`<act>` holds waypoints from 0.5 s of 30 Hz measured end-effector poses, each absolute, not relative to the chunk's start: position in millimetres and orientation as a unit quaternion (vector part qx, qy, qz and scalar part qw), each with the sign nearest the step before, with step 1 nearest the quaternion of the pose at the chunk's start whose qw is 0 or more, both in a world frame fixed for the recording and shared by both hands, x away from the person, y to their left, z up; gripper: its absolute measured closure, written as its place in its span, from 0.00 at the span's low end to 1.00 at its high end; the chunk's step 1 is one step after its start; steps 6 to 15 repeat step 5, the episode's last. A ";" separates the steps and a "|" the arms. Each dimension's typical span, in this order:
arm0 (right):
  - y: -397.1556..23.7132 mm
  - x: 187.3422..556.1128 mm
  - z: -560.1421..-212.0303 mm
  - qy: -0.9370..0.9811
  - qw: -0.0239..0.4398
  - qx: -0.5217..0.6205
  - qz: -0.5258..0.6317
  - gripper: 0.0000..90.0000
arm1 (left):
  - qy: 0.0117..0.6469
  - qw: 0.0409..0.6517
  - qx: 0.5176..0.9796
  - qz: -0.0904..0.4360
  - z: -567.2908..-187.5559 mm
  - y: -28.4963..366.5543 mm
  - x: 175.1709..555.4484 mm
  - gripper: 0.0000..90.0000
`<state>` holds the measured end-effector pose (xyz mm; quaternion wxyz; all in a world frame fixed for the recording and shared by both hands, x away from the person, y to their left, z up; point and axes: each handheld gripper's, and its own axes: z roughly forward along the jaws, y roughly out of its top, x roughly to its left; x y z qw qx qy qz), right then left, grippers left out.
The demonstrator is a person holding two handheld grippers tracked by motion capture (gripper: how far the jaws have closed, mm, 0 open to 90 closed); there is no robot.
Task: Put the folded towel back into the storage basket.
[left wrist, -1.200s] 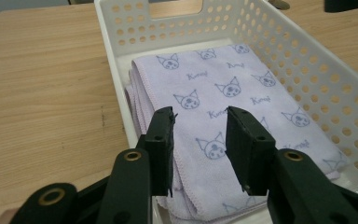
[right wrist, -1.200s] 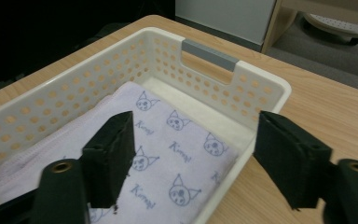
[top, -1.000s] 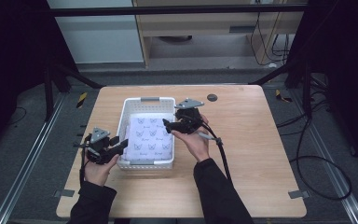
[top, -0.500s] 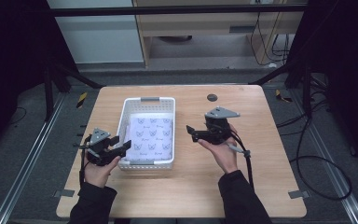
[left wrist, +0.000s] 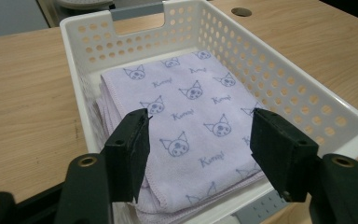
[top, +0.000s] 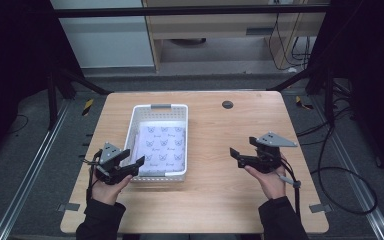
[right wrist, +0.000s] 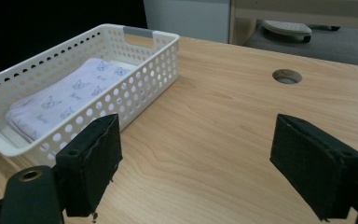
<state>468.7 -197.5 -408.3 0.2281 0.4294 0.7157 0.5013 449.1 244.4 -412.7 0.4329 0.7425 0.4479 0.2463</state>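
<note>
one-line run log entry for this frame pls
left gripper: open, at basket near-left corner | right gripper: open, empty, over bare table | folded printed towel: in basket

The high view looks forward and down from above the near edge of the surface [top: 220, 150]. The left gripper view sits close at the near end of the basket [left wrist: 307, 100], facing far along it. The right gripper view looks low across the surface from the right; all three views share the basket.

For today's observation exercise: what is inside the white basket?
A folded lilac cloth with cat-face prints lies in the basket. Whatever is beneath it is covered.
</note>
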 end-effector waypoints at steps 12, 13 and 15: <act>-216.8 457.3 -421.7 0.711 0.227 0.440 0.499 0.18 | 0.447 0.436 0.740 0.250 -413.3 243.9 444.0 0.41; -216.8 457.3 -421.7 0.711 0.227 0.440 0.499 0.18 | 0.447 0.436 0.740 0.250 -413.3 243.9 444.0 0.41; -216.8 457.3 -421.7 0.711 0.227 0.440 0.499 0.18 | 0.447 0.436 0.740 0.250 -413.3 243.9 444.0 0.41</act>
